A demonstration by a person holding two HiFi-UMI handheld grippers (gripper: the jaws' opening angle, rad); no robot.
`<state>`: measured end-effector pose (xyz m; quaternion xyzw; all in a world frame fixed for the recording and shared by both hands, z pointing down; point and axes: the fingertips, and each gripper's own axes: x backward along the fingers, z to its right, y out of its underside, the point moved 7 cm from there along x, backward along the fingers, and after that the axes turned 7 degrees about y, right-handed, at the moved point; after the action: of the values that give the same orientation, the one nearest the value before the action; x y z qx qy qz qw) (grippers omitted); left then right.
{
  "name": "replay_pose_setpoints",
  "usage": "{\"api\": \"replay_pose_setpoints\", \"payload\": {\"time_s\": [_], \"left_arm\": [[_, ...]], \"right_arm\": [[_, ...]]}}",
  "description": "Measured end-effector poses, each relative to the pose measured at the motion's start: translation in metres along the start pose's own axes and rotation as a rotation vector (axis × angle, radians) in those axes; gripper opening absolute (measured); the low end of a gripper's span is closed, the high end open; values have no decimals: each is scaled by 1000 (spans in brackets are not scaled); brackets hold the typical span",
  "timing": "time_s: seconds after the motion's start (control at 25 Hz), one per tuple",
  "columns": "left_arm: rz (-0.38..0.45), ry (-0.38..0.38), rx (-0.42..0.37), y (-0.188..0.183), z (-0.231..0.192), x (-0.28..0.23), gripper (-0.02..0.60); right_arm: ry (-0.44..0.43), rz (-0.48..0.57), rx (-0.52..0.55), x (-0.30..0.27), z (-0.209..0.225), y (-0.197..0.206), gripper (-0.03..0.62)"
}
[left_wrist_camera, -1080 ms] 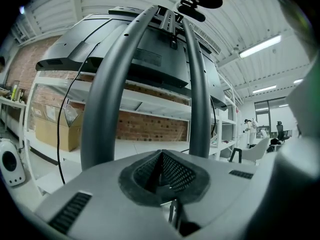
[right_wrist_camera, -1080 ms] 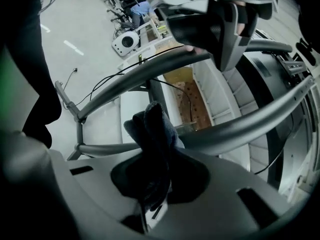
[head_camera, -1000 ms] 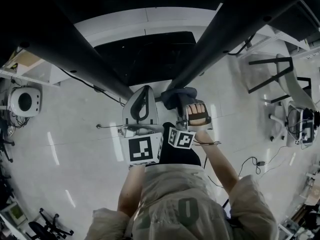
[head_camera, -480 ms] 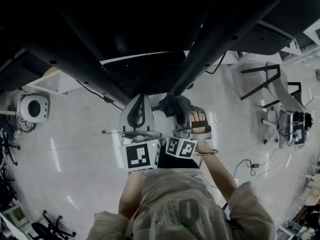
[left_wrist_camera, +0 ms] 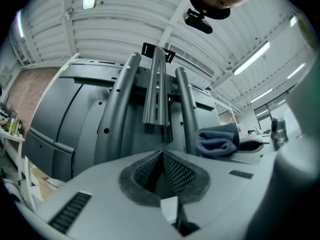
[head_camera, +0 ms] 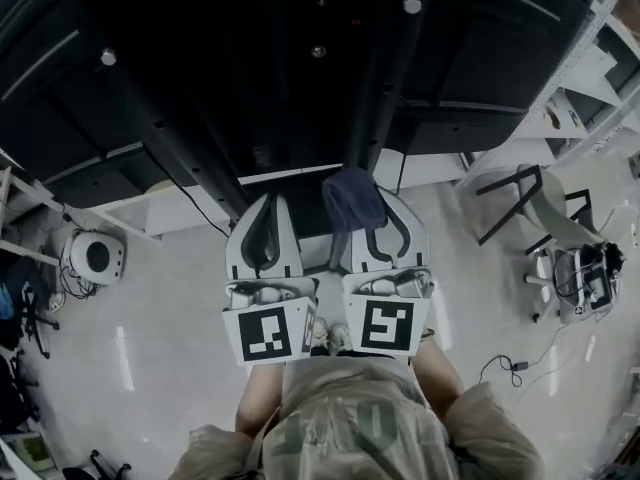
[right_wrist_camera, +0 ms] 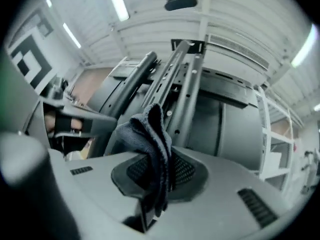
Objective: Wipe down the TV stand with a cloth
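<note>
1. The TV stand [left_wrist_camera: 157, 91] is a dark grey frame of upright posts with holes and a flat rail between them. It carries a big dark panel.
2. The right gripper [right_wrist_camera: 162, 176] has its fingers [right_wrist_camera: 186, 170] closed on a dark blue cloth [right_wrist_camera: 149, 134]. The cloth is folded into a thick bunch. One part rises above the fingers towards the TV stand, and one end hangs down between them.
3. In the head view the cloth [head_camera: 352, 198] lies over the lower end of the middle post of the TV stand [head_camera: 385, 88]. I cannot tell if it really touches the post or is only just before it.
4. The left gripper [left_wrist_camera: 162, 173] points at the same TV stand, just beside the right one. Its fingers [left_wrist_camera: 176, 171] are closed against each other and nothing is between them.
5. From the left gripper view, the cloth [left_wrist_camera: 217, 140] appears to the right of the posts of the TV stand, near the rightmost one.
6. In the head view both grippers are held side by side below the TV stand, and each shows its cube with square markers [head_camera: 270, 333].
7. Under the TV stand there is a pale shiny floor [head_camera: 150, 318].
</note>
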<state>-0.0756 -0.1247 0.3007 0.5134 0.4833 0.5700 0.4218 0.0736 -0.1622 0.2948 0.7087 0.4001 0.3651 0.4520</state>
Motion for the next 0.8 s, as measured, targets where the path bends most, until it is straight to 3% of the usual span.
{"api": "replay_pose_setpoints", "payload": {"time_s": [0.08,0.32,0.8], "left_arm": [[22,7,-6,-12,6,6,15],[43,18,-24,-26,19,19,15],[13,-72,-77,-36,11,53,15]], "right_arm": [[27,20,-181,11,9,-12,57],[-33,26,-387,30,29,-20,57],[-137,17,-477,34,14,-20,57]]}}
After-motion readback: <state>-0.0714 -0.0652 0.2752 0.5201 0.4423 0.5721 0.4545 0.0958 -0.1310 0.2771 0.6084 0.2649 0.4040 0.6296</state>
